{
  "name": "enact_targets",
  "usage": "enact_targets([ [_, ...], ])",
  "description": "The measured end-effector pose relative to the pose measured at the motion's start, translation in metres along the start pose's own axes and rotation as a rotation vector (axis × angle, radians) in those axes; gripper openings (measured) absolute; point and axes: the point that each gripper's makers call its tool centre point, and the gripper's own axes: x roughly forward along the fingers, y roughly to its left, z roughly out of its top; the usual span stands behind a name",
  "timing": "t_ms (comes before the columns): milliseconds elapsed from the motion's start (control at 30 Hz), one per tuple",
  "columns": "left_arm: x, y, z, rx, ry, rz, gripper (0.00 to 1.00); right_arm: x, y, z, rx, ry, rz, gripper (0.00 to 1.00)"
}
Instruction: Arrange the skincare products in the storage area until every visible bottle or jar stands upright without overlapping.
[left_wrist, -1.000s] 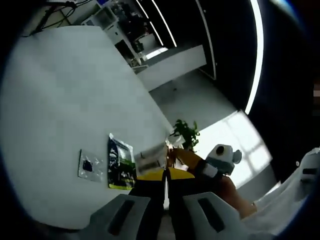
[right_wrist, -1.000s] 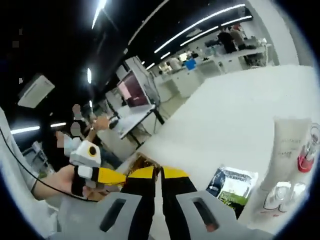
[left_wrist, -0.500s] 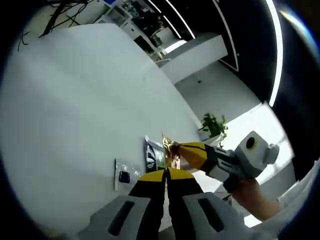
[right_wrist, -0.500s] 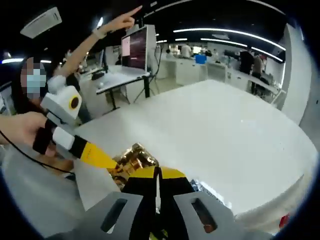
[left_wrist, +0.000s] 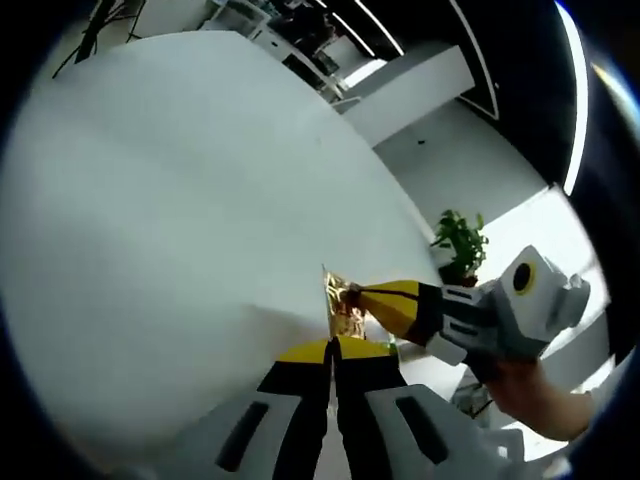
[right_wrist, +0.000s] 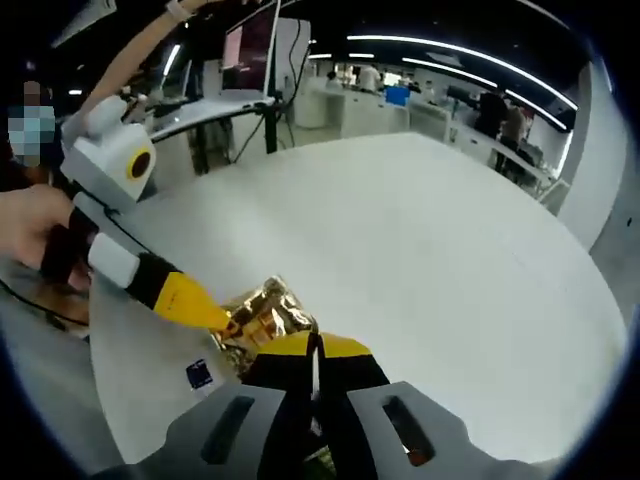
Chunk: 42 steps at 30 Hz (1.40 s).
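A crinkled gold foil sachet (left_wrist: 341, 302) (right_wrist: 262, 314) is held up over the white table (left_wrist: 180, 200) (right_wrist: 430, 250), between the two grippers. My left gripper (left_wrist: 333, 346) is shut, and the sachet's lower edge sits at its yellow tips. In the right gripper view the left gripper (right_wrist: 222, 319) comes in from the left and pinches the sachet's left corner. My right gripper (right_wrist: 315, 346) is shut on the sachet's near edge. In the left gripper view the right gripper (left_wrist: 352, 294) reaches in from the right, onto the foil.
A small flat sachet with a blue mark (right_wrist: 198, 375) lies on the table below the foil. A person's hands (left_wrist: 540, 400) (right_wrist: 28, 228) hold the grippers. A potted plant (left_wrist: 460, 240) stands beyond the table edge. Desks and a monitor (right_wrist: 250, 50) line the room behind.
Both views have swung over the table, so the green sachet, the tube and the bottles have left the picture. Both grippers still hold the gold sachet.
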Motion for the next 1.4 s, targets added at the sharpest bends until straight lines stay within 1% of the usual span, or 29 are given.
enact_targets([
  [67,0.002,0.004,0.000,-0.002,0.006,0.005,0.00,0.005,-0.001,-0.004,-0.001,0.004,-0.003,0.01],
  [167,0.005,0.007,-0.002,-0.007,0.012,0.010,0.00,0.008,-0.002,-0.008,-0.002,0.011,-0.004,0.01],
  [267,0.007,0.007,-0.006,-0.007,0.022,0.017,0.00,0.010,-0.002,-0.013,0.002,0.018,-0.002,0.01],
  [500,0.012,0.008,-0.012,-0.010,0.032,0.024,0.00,0.014,-0.003,-0.022,-0.021,0.026,-0.011,0.01],
  [733,0.015,0.007,-0.017,0.018,0.042,0.029,0.00,0.019,-0.005,-0.031,-0.025,0.038,-0.010,0.01],
  [967,0.016,0.010,-0.018,0.020,0.043,0.040,0.00,0.024,-0.004,-0.028,-0.069,0.036,-0.012,0.01],
  [1233,0.017,0.009,-0.014,0.054,0.033,0.039,0.00,0.028,-0.006,-0.026,-0.125,0.029,-0.024,0.02],
  [1300,0.016,0.007,-0.015,0.091,0.037,0.028,0.00,0.028,-0.005,-0.026,-0.127,0.023,-0.021,0.01],
  [1333,0.015,0.003,-0.015,0.144,0.036,0.005,0.00,0.027,-0.005,-0.026,-0.121,0.019,-0.018,0.01],
  [1367,0.013,0.001,-0.017,0.163,0.044,-0.004,0.00,0.028,-0.005,-0.026,-0.106,0.013,-0.014,0.01],
  [1400,0.010,0.001,-0.019,0.175,0.060,0.002,0.01,0.028,-0.006,-0.027,-0.102,0.013,-0.014,0.01],
])
